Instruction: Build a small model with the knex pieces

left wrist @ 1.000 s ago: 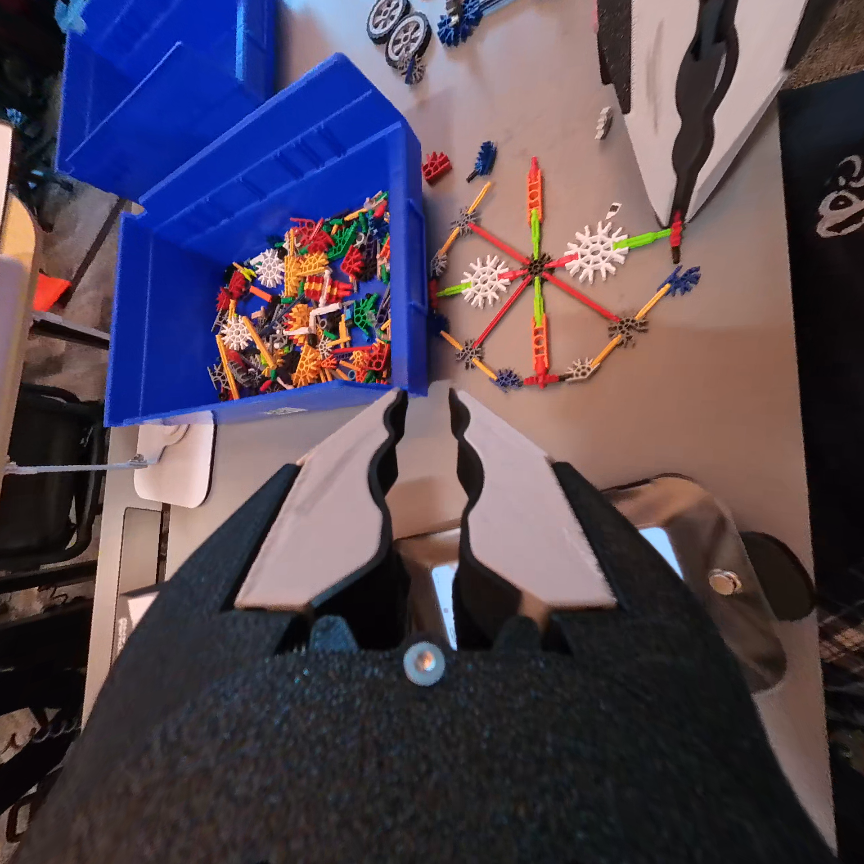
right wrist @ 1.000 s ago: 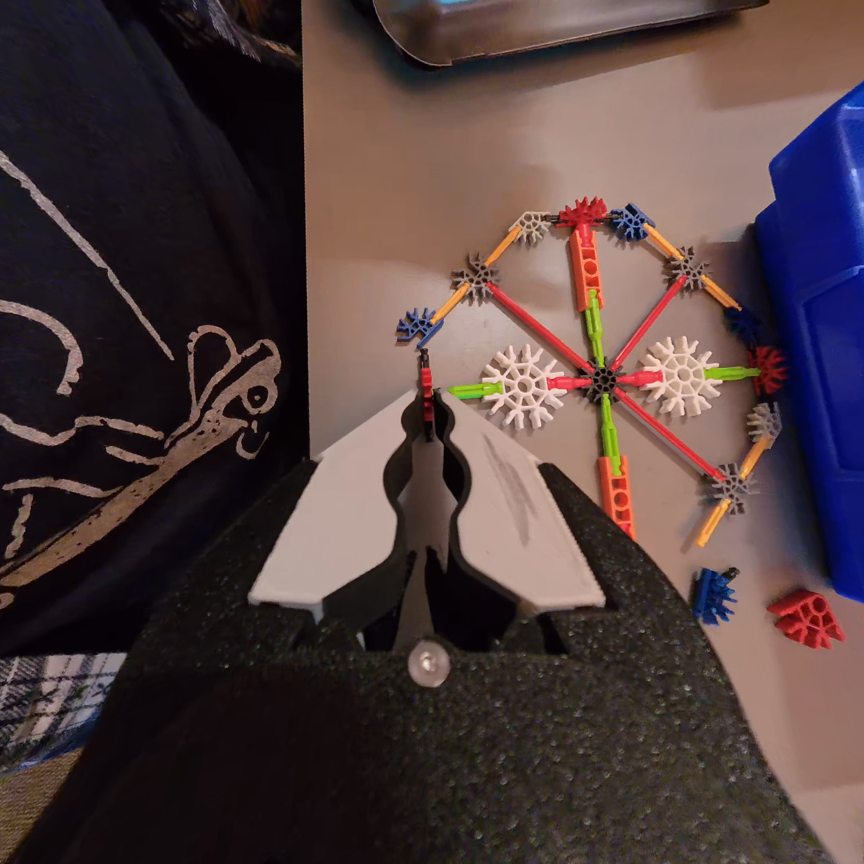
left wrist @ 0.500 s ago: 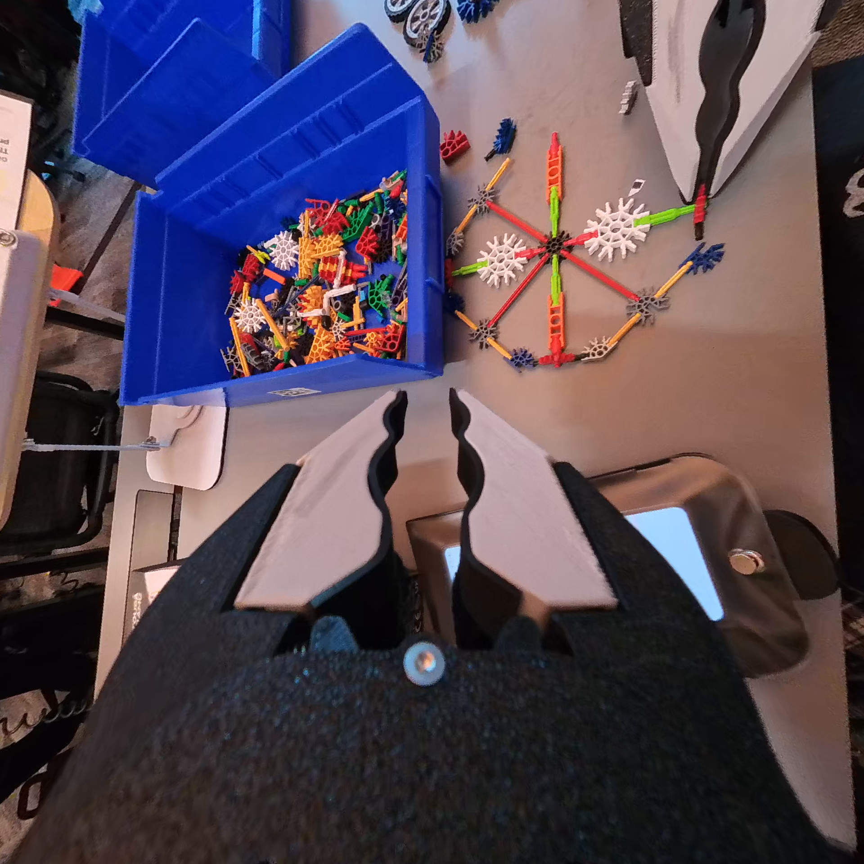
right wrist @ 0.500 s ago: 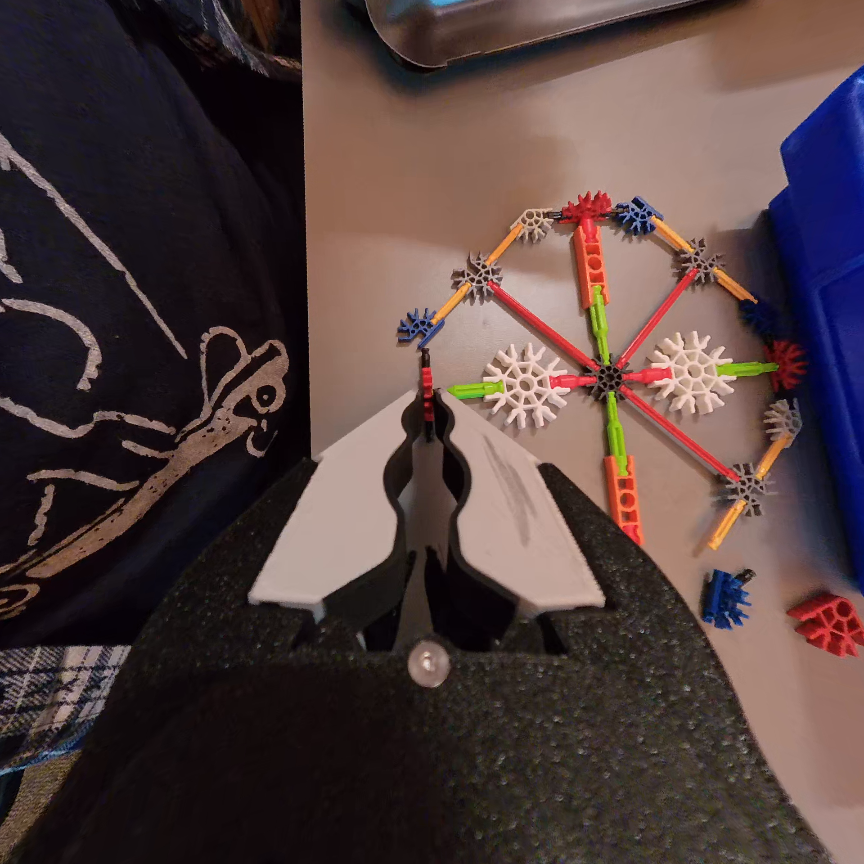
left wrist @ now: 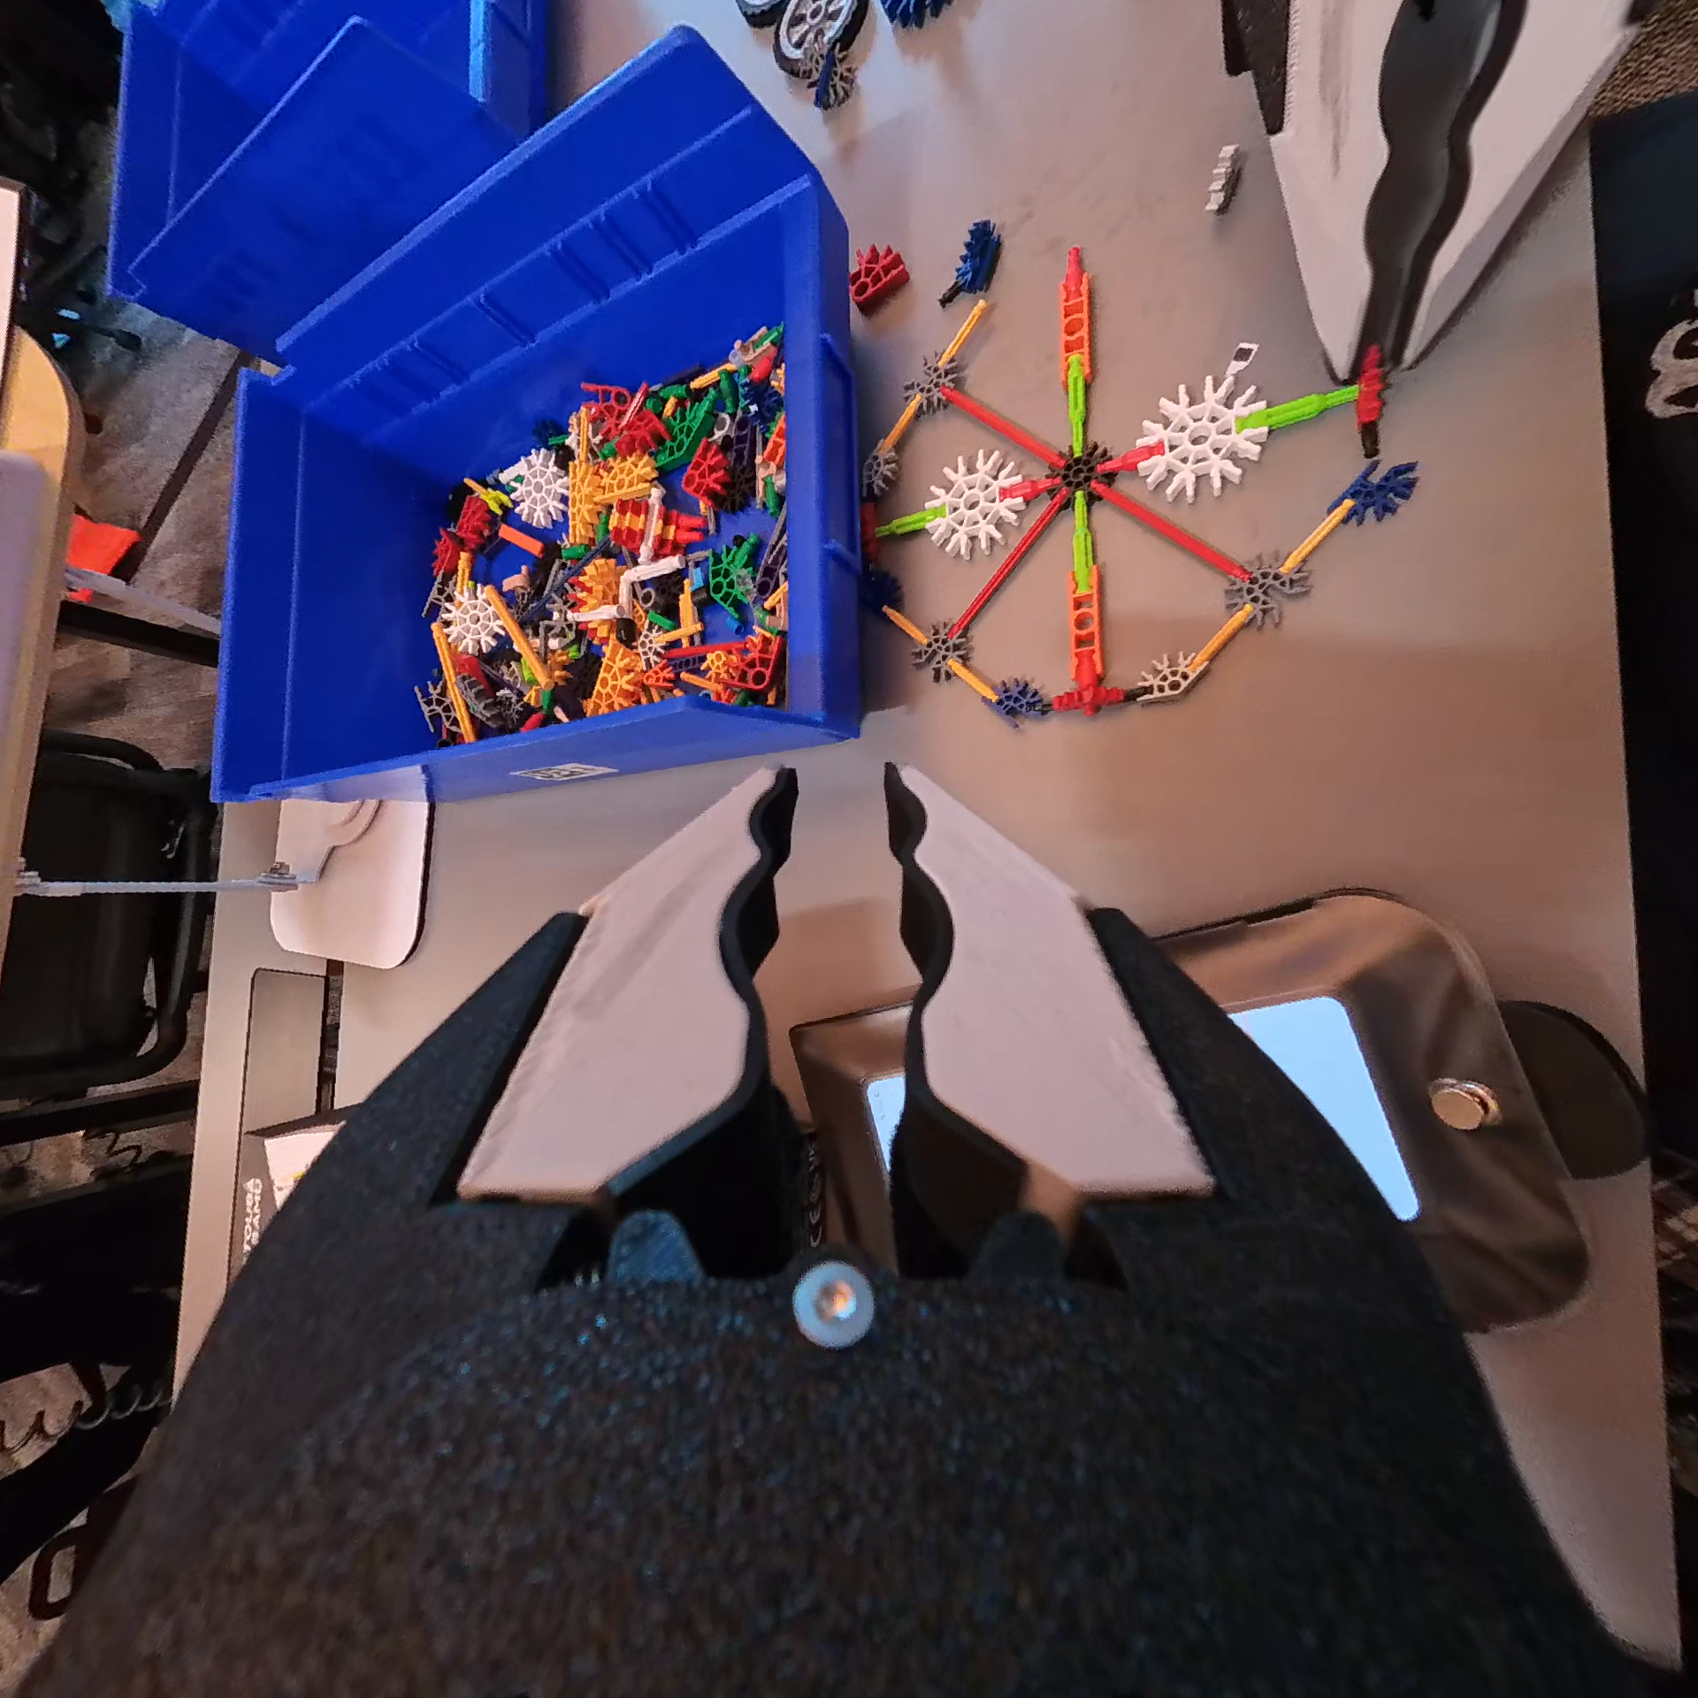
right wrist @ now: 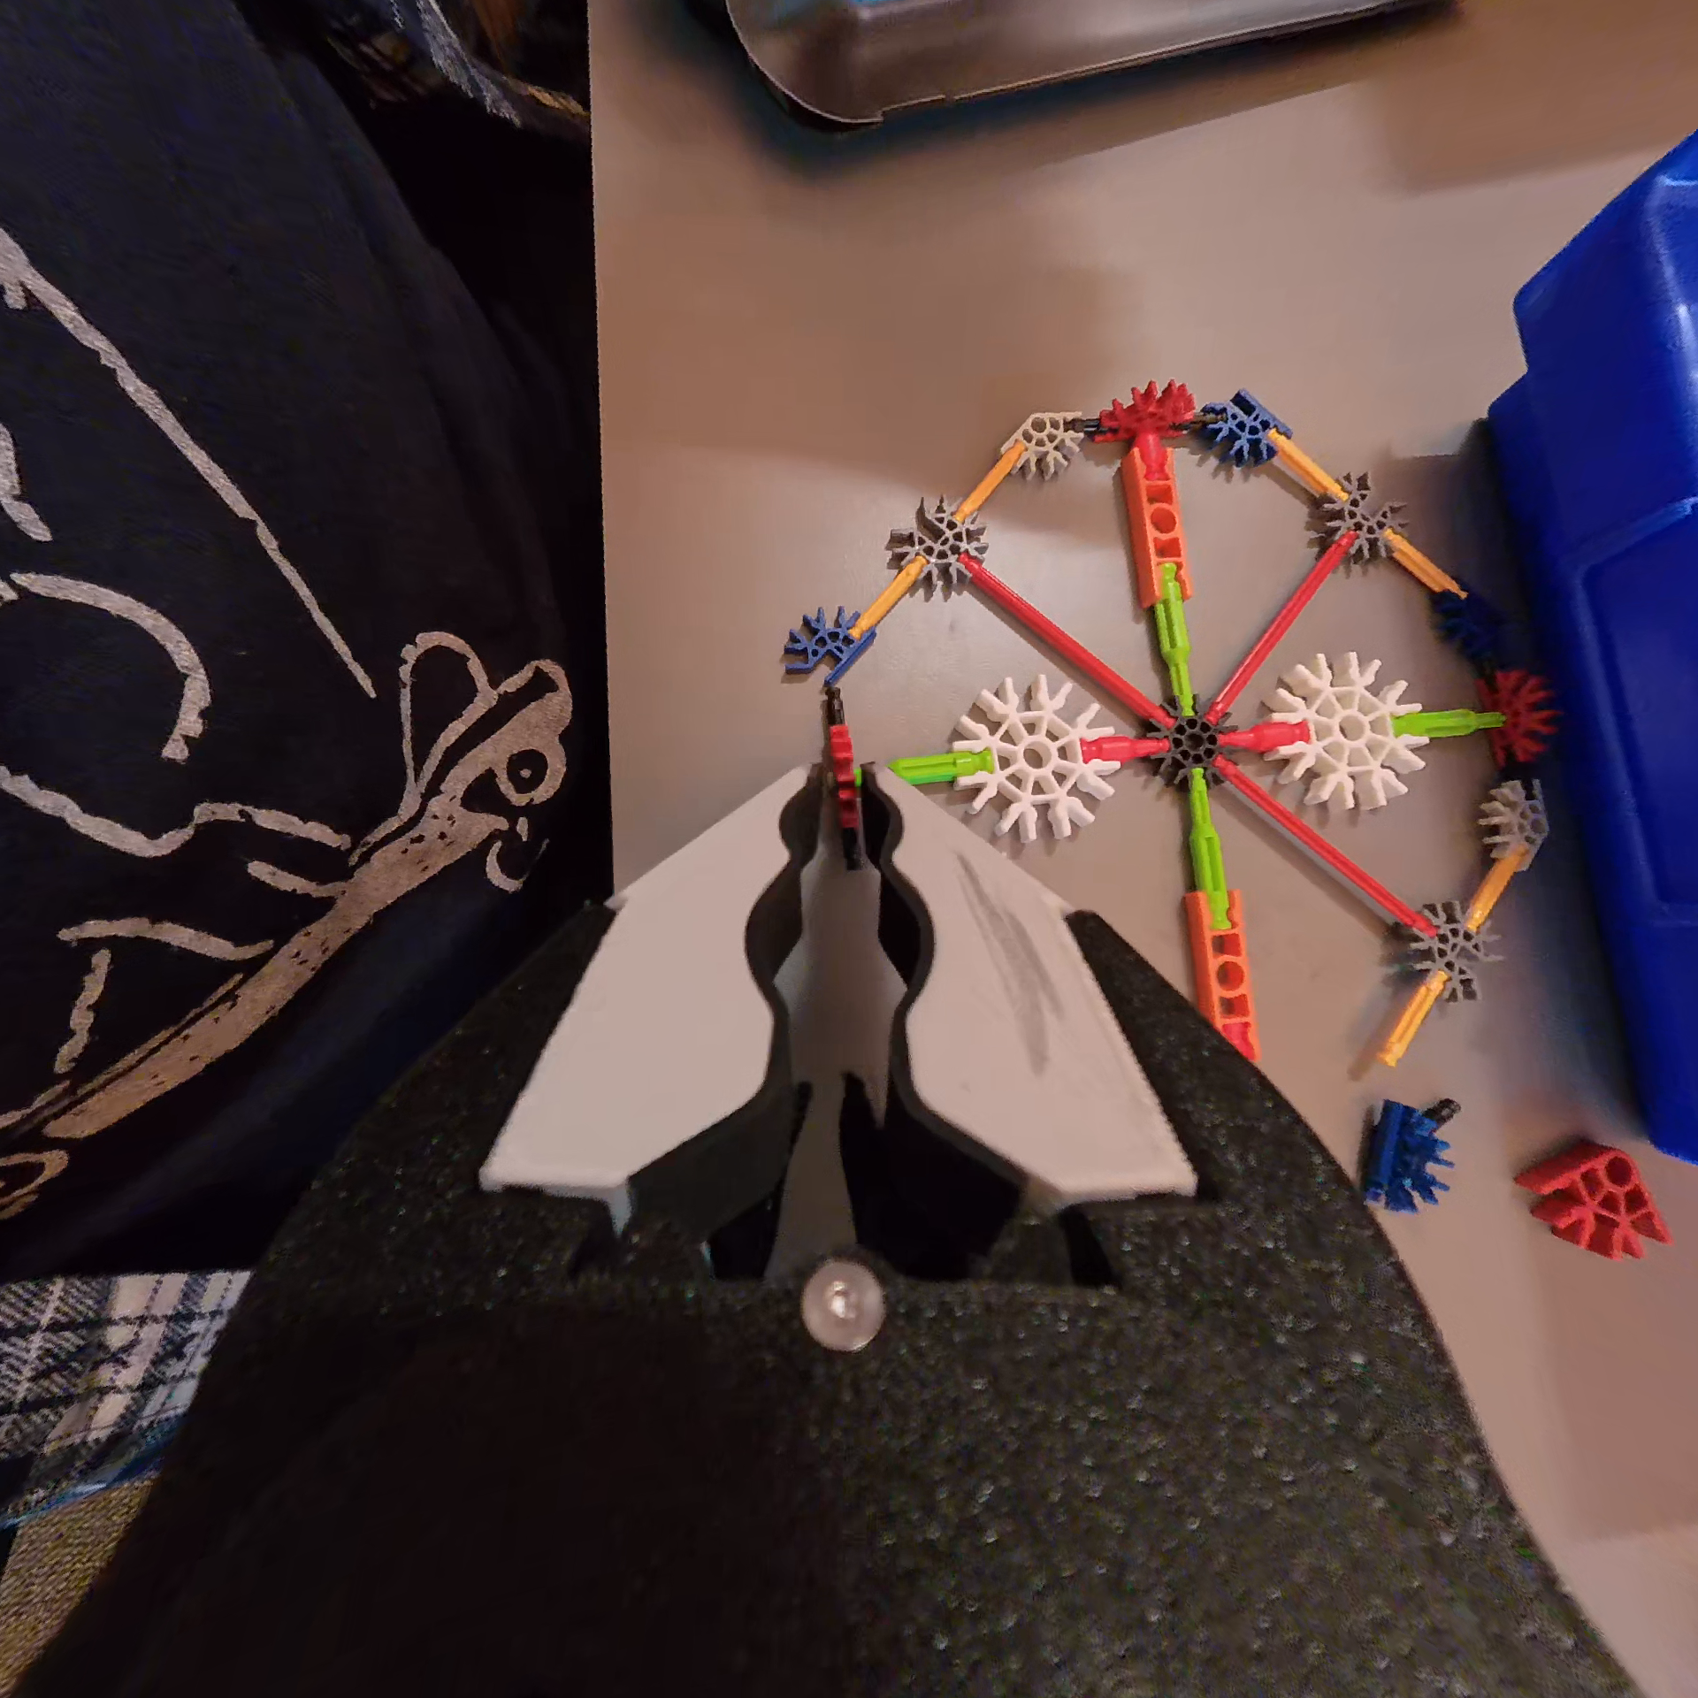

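Note:
A flat wheel of plastic rods and connectors (left wrist: 1084,478) lies on the grey table (left wrist: 1194,781), also in the right wrist view (right wrist: 1185,735). My right gripper (right wrist: 845,795) is shut on a red connector with a short black rod (right wrist: 841,772), held at the tip of the wheel's outer green rod (right wrist: 937,763). It also shows in the left wrist view (left wrist: 1374,372). My left gripper (left wrist: 838,786) is open and empty. It hovers just in front of a blue bin (left wrist: 303,597) full of mixed pieces, above a metal tray (left wrist: 1378,965).
A second blue bin (left wrist: 276,138) stands behind the first. Loose blue (right wrist: 1401,1153) and red (right wrist: 1594,1194) connectors lie by the bin (right wrist: 1608,643). Toy wheels (left wrist: 818,37) lie at the far edge. A person in a dark shirt (right wrist: 276,643) is at the table's side. The grippers' ends are close to 20 cm from one another.
My left gripper has drawn back a little from the bin and wheel, then held still. My right gripper has kept the red connector at the green rod, barely moving.

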A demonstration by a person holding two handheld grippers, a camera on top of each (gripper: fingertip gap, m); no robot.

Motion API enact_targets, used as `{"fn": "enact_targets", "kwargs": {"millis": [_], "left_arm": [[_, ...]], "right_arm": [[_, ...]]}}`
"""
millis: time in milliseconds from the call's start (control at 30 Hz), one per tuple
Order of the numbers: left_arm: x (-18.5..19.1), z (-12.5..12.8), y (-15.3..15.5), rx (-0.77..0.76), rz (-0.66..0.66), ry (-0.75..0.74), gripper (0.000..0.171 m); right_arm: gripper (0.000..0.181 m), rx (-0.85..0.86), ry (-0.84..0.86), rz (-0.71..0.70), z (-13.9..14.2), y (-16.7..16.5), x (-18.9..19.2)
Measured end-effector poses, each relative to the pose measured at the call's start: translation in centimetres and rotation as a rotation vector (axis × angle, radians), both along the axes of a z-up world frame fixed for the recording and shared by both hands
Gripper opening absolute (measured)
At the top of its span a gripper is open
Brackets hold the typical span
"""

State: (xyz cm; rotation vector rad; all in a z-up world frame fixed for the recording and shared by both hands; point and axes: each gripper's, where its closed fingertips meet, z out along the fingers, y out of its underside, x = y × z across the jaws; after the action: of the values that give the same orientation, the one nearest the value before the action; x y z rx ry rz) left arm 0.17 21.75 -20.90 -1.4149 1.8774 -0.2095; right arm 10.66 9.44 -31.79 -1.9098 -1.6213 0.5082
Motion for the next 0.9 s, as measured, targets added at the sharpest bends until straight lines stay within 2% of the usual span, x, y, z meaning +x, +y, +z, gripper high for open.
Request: {"fn": "enact_targets", "kwargs": {"millis": [367,500,900], "left_arm": [[-0.3,0.2,0.2,0.004,0.008,0.004,0.019],[-0.4,0.2,0.3,0.011,0.01,0.011,0.019],[-1.8,1.4,1.1,0.038,0.043,-0.014,0.019]], "right_arm": [[0.014,0.008,0.002,-0.017,0.3,0.0,0.4],[0.004,0.011,-0.001,-0.016,0.0,0.0,0.2],[0.003,0.006,-0.015,-0.022,0.1,0.2,0.4]]}}
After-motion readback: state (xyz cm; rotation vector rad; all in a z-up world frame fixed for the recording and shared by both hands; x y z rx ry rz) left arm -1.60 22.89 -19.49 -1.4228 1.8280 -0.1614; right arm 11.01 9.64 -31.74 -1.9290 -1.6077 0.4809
